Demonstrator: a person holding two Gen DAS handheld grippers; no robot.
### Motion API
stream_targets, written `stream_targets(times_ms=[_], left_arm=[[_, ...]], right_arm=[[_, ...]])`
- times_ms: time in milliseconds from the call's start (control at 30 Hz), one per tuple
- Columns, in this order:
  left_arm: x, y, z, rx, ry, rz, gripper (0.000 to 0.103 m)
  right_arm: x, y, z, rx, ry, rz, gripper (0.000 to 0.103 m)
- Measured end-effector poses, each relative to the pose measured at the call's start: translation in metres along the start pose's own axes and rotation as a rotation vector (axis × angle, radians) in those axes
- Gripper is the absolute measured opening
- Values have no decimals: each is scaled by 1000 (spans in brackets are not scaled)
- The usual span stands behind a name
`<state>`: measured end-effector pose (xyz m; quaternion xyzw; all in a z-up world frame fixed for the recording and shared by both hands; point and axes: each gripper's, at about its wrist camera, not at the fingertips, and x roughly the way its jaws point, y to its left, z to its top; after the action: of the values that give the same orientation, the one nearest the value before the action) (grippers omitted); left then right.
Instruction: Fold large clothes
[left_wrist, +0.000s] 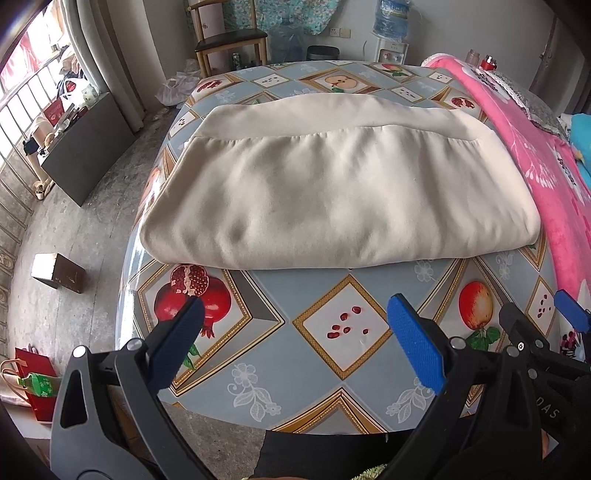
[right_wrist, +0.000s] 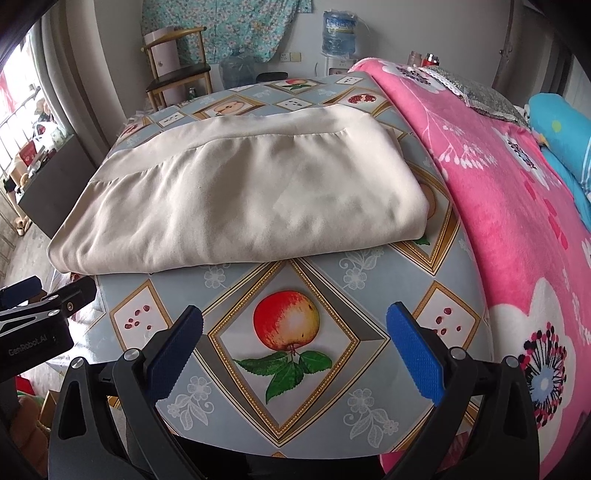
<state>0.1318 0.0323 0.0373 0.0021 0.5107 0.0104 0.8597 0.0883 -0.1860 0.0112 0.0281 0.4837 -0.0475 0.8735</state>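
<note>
Both views show the task near done. Left wrist: the left gripper (left_wrist: 295, 328) hangs wide open and empty above the desk (left_wrist: 332, 369), short of the folded cloth (left_wrist: 332, 184) lying mid-desk. Right wrist: the right gripper (right_wrist: 295, 328) is likewise spread and empty. Pinching only the slippery top layer could drag the fold apart.

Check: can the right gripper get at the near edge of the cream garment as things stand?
Probably yes. The right gripper is open, empty, and only bare tablecloth lies between it and the folded cream garment; nothing blocks the way.
</note>
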Motion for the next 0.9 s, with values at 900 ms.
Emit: stream_targets(times_ms=[900], left_arm=[[-4,-4,2,6,-6,-1,96]], right_arm=[[-2,-7,1,15,-1,-7,97]])
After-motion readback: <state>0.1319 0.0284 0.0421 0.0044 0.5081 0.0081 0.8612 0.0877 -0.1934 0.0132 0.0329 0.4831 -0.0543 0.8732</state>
